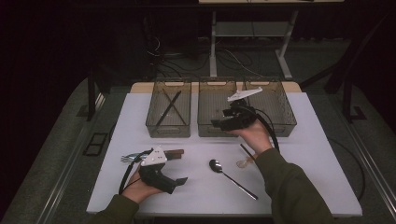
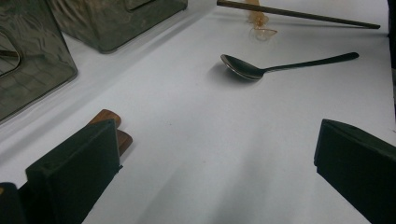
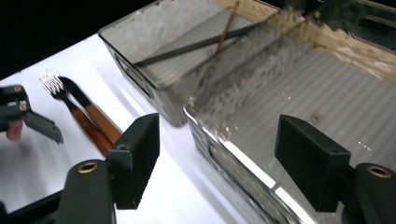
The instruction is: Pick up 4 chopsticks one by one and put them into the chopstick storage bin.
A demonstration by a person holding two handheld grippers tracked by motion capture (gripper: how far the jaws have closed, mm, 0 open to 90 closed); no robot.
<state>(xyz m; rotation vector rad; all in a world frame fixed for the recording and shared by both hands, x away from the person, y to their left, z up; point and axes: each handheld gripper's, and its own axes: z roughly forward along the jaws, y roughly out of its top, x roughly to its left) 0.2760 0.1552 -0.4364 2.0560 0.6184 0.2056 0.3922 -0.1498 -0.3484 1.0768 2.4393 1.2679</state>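
My right gripper (image 1: 219, 117) (image 3: 219, 158) hangs open over the front left corner of the middle smoky bin (image 1: 217, 129) (image 3: 233, 151), with nothing between its jaws. In the left bin (image 1: 169, 128) (image 3: 140, 70) lie two dark chopsticks (image 1: 169, 108) (image 3: 196, 44), crossed. My left gripper (image 1: 176, 168) (image 2: 210, 158) rests open low over the front left of the white table (image 1: 303, 177). A fork (image 3: 53, 84) and a wooden-handled knife (image 1: 173, 152) (image 2: 119, 135) (image 3: 93, 119) lie beside its left jaw. A spoon (image 1: 217, 166) (image 2: 245, 69) lies out in front of it.
The right bin (image 1: 280, 112) stands beside the middle one along the table's back. A single chopstick (image 1: 246, 150) (image 2: 299, 16) lies by a small amber thing (image 1: 241, 163) (image 2: 261, 25) near the person's right sleeve. Past the table are desk legs and cables on the floor.
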